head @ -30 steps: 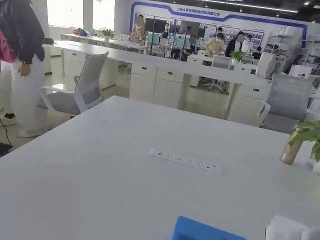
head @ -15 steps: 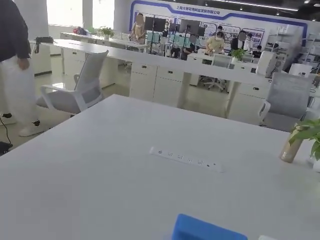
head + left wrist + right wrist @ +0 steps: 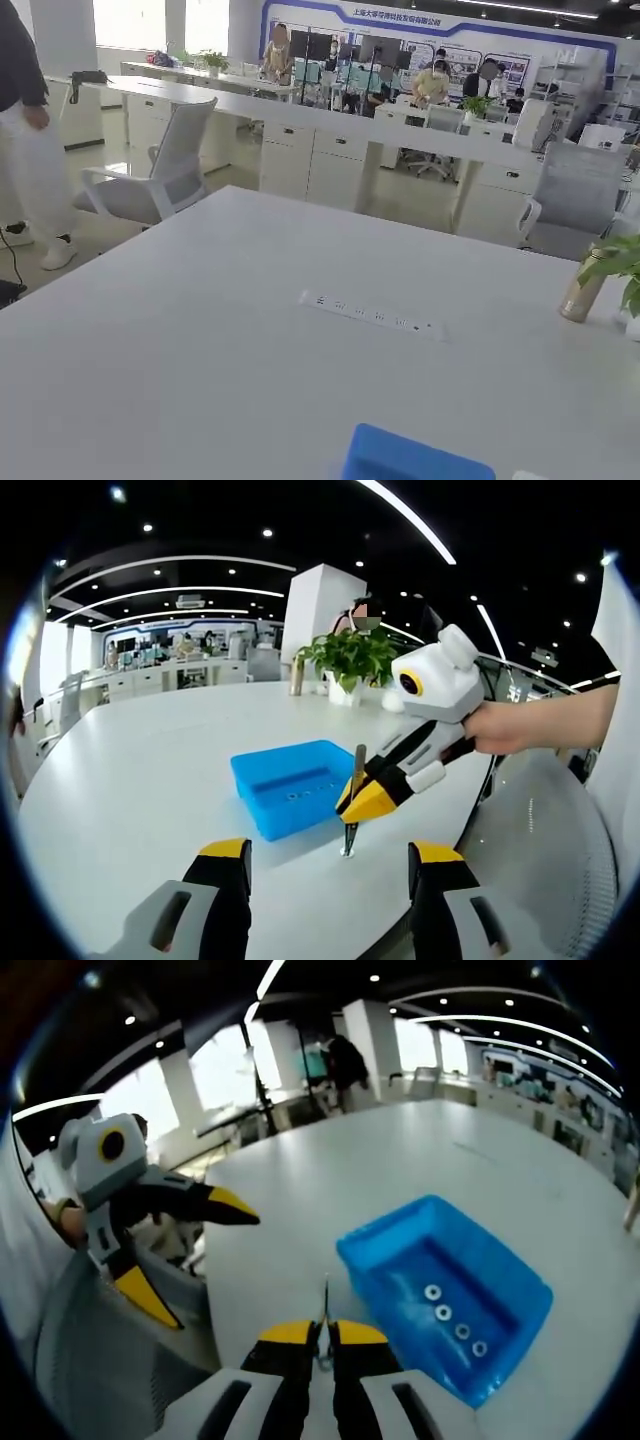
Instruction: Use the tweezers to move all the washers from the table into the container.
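- Washers (image 3: 452,1322), four, lie in the container (image 3: 385,1230); transfer seems nearly done.
- Right gripper (image 3: 322,1332) clenched on tweezers (image 3: 349,837); left gripper (image 3: 330,852) released.
- Next: check worktop (image 3: 400,1160) for strays.

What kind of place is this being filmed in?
Probably an open-plan office: a long white table with a built-in power strip, a swivel chair, and people at desks behind.

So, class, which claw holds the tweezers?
The right claw, shut on the tweezers; the left claw stands wide open with nothing between its jaws.
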`<act>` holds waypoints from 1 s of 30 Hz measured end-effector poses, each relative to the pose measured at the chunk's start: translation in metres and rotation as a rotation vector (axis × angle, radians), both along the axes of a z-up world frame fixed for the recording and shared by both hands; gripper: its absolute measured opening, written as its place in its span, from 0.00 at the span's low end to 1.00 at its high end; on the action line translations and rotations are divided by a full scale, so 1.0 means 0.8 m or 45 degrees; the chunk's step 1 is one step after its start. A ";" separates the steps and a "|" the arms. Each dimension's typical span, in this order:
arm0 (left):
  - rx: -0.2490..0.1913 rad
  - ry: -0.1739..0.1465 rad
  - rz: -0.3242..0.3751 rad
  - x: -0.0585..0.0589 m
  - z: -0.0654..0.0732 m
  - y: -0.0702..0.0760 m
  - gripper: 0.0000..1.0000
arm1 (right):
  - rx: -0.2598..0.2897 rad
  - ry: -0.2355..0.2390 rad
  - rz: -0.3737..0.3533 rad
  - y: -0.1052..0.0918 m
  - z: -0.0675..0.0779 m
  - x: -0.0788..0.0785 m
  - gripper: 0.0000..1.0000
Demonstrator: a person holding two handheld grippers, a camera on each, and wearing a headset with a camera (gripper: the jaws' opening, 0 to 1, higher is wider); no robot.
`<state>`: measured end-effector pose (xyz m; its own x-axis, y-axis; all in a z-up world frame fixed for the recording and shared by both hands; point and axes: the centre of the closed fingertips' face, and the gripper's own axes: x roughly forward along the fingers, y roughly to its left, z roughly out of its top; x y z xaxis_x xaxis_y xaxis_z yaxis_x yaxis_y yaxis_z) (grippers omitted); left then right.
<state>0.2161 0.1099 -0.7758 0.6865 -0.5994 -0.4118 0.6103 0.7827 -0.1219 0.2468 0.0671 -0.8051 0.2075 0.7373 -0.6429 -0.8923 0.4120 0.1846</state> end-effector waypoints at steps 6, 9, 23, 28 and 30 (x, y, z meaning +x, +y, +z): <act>0.004 0.003 -0.006 0.000 -0.001 0.000 0.63 | -0.006 -0.005 0.005 -0.003 -0.007 0.001 0.03; 0.004 0.002 -0.007 0.000 -0.001 0.000 0.63 | -0.019 -0.028 0.020 -0.002 -0.008 -0.001 0.03; 0.010 0.010 0.015 0.001 -0.003 0.004 0.63 | -0.079 -0.168 0.094 -0.003 -0.014 -0.019 0.02; 0.012 0.007 0.018 0.001 -0.003 0.005 0.63 | -0.075 -0.156 0.079 -0.005 -0.011 -0.013 0.02; 0.010 0.007 0.018 0.001 -0.002 0.005 0.63 | -0.073 -0.159 0.077 -0.006 -0.005 -0.009 0.02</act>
